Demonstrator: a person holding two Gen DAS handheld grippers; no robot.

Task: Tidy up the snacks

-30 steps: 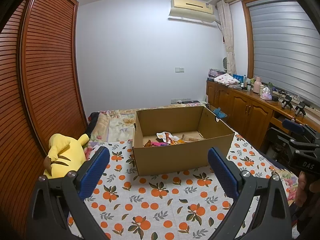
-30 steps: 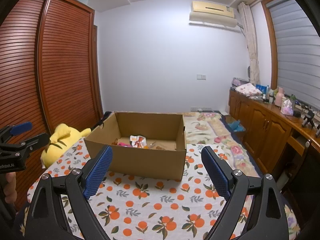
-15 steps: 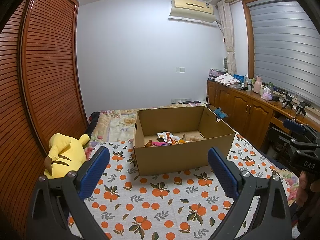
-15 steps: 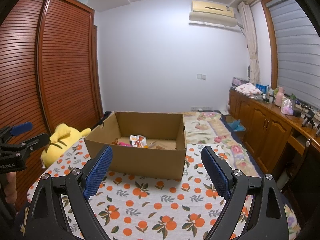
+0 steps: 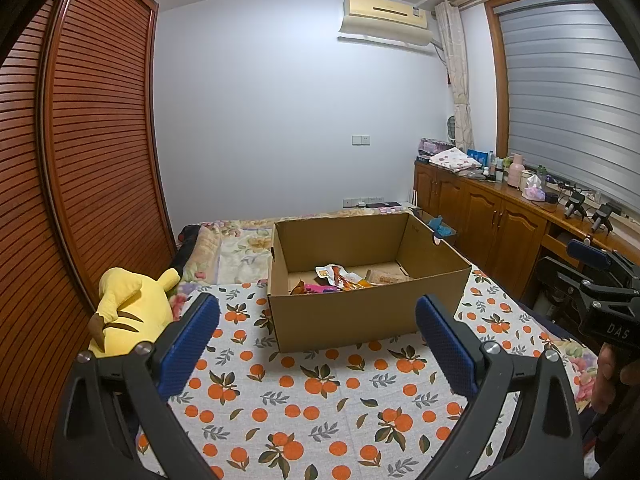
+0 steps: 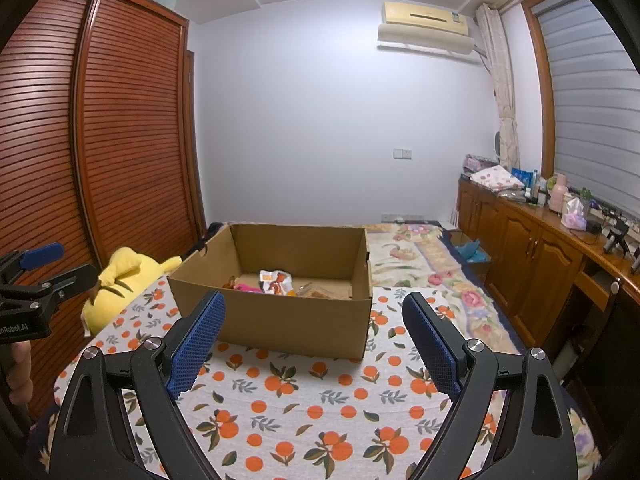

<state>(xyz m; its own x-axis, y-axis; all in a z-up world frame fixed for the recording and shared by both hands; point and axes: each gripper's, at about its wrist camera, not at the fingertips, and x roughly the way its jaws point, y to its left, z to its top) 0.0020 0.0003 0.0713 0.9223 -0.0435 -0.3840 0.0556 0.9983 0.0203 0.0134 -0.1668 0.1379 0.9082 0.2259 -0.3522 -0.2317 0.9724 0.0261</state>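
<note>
Nearest the cameras, the left gripper (image 5: pixel 318 342) and the right gripper (image 6: pixel 314 338) both hang above the near edge of the orange-print bedspread (image 6: pixel 304 412), each with its blue pads spread wide and nothing between them. The cloth under and between them carries no loose packet that either view shows.

Further in, about the middle of the bedspread, stands the open cardboard box (image 5: pixel 360 316). The snack packets (image 5: pixel 344 278) lie in a loose jumble on its floor: a white-and-orange wrapper (image 6: pixel 276 278) uppermost, a pink one beside it, and a tan packet (image 5: pixel 386 277) toward the box's right wall. So the snacks already sit in the box. That fits a job nearly done, with everything gathered, and equally one where the heap is yet to be sorted; the pictures do not settle which.

Whichever it is, any reach into the box is best made from above, over the near wall, since the walls are tall and a low approach would push the box across the soft cloth. Thin, crinkly wrappers want a pinch at one edge.

Beyond the left edge lies a yellow plush toy (image 5: pixel 128 308), and a wooden cabinet (image 6: pixel 528 256) runs along the far right.
</note>
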